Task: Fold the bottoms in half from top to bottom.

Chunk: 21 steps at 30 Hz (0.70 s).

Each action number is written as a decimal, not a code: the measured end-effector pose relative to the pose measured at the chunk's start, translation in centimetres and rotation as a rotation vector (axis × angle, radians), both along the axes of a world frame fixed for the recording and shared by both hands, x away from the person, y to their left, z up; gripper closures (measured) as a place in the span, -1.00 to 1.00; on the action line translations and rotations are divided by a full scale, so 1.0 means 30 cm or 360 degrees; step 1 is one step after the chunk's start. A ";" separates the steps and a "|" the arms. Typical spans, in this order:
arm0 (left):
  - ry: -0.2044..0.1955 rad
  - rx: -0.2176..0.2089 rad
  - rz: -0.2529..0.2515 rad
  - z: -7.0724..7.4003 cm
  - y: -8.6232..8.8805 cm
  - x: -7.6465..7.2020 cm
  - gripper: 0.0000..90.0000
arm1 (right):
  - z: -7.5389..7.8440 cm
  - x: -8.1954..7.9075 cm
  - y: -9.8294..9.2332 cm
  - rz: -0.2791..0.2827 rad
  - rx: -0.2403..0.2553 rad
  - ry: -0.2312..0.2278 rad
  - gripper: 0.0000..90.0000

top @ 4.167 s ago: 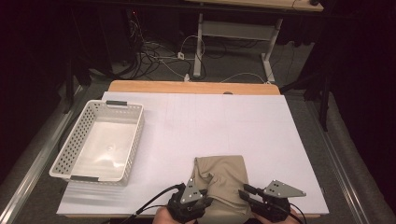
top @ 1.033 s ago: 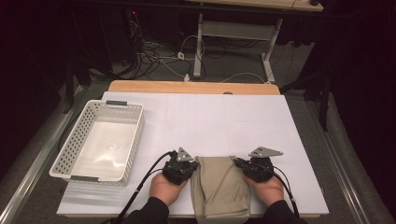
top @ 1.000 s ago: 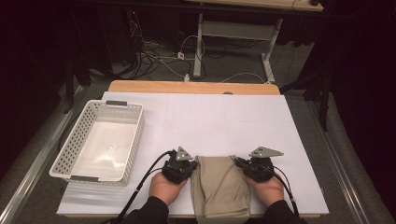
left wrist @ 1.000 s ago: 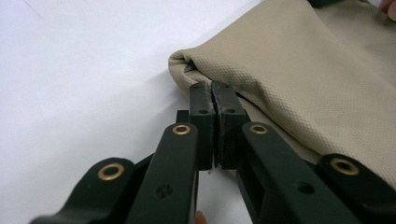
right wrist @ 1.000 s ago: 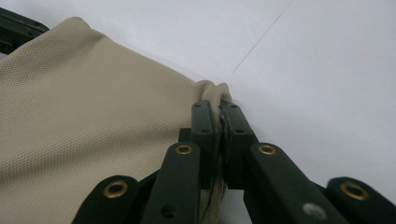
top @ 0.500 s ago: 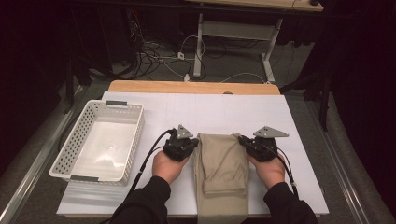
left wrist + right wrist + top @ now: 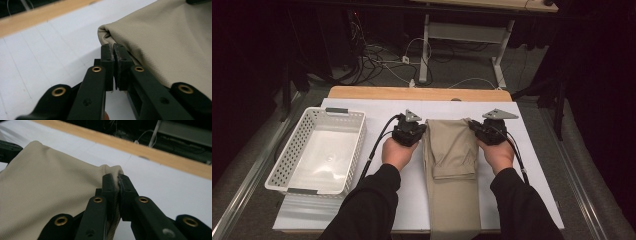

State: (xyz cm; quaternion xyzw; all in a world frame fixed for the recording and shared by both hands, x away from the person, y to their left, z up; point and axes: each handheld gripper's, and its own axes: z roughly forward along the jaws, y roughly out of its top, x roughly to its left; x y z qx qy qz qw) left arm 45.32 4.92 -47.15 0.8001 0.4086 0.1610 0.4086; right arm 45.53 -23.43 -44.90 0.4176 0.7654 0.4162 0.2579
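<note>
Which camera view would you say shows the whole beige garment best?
The high view: the beige garment lies along the table between both grippers. The left gripper view and right gripper view each show one pinched corner up close.

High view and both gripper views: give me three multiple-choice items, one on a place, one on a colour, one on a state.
1. Where does the basket stand?
A. left of the cloth
B. right of the cloth
C. on the cloth

2. What colour is the cloth?
A. blue
B. beige
C. red

3. How is the right gripper?
A. wide open
B. lying in the basket
C. shut on the cloth

Answers: 1 A, the basket sits at the table's left side; 2 B, tan fabric in every view; 3 C, fabric pinched at its corner between closed jaws.
</note>
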 end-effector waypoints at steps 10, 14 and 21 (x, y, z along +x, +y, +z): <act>0.0100 -0.0034 -0.0072 -0.052 0.035 -0.068 0.06 | -0.054 -0.009 -0.001 0.0038 0.0073 0.0110 0.13; 0.0067 -0.0079 -0.0101 -0.050 0.056 -0.158 0.03 | -0.044 -0.080 -0.023 0.0039 0.0076 0.0113 0.04; 0.0008 -0.0068 -0.0192 -0.076 0.058 -0.320 0.03 | -0.054 -0.248 -0.042 0.0090 0.0061 0.0087 0.04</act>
